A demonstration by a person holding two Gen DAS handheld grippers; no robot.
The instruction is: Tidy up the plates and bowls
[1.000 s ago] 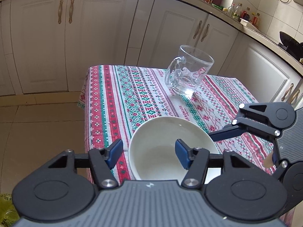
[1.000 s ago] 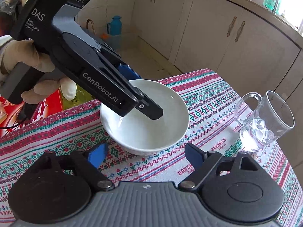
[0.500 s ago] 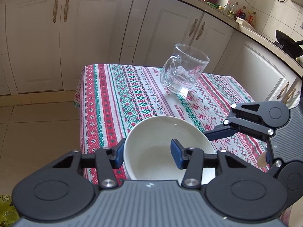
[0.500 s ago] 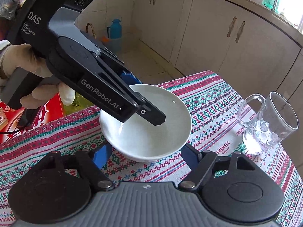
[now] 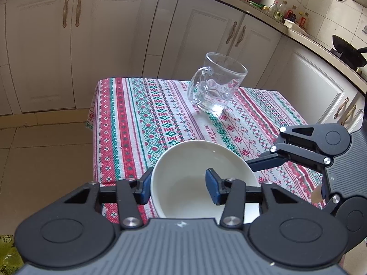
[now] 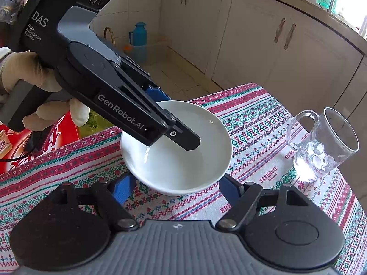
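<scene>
A table under a striped cloth (image 5: 128, 114) stands before white cabinets (image 5: 41, 52). On it, near the edge, sits the white bowl (image 6: 181, 160). The left gripper (image 5: 179, 186) straddles the bowl's rim, one finger outside the wall and one inside, the pads spread and not visibly pressing it. The right gripper (image 6: 176, 186) is spread wide on either side of the bowl, its blue pads close to the wall. A glass mug (image 5: 215, 87) stands well apart toward the far side.
</scene>
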